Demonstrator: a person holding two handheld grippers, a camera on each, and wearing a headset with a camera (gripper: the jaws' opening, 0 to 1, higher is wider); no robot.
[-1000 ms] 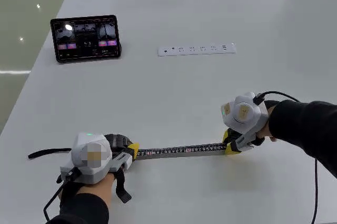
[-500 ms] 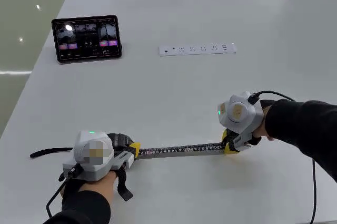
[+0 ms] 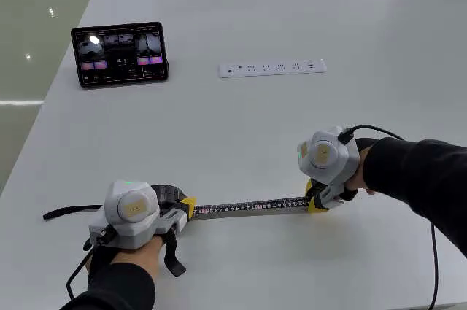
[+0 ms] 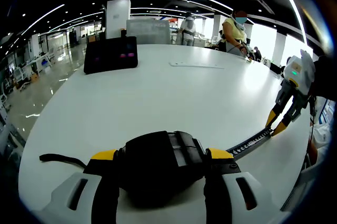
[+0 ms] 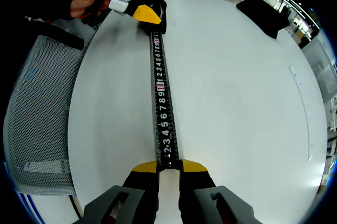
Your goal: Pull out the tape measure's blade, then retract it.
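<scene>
- The left hand-held gripper (image 4: 163,156) is clamping the tape measure's case (image 4: 158,174) on the bench (image 3: 241,128).
- The right hand-held gripper (image 5: 169,167) is pinching the blade (image 5: 159,87) at its tip (jaws narrow); it is lying straight between both.

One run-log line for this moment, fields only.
left gripper: shut on tape measure case | right gripper: shut on blade end | blade: extended, flat along table | retraction: not done
</scene>
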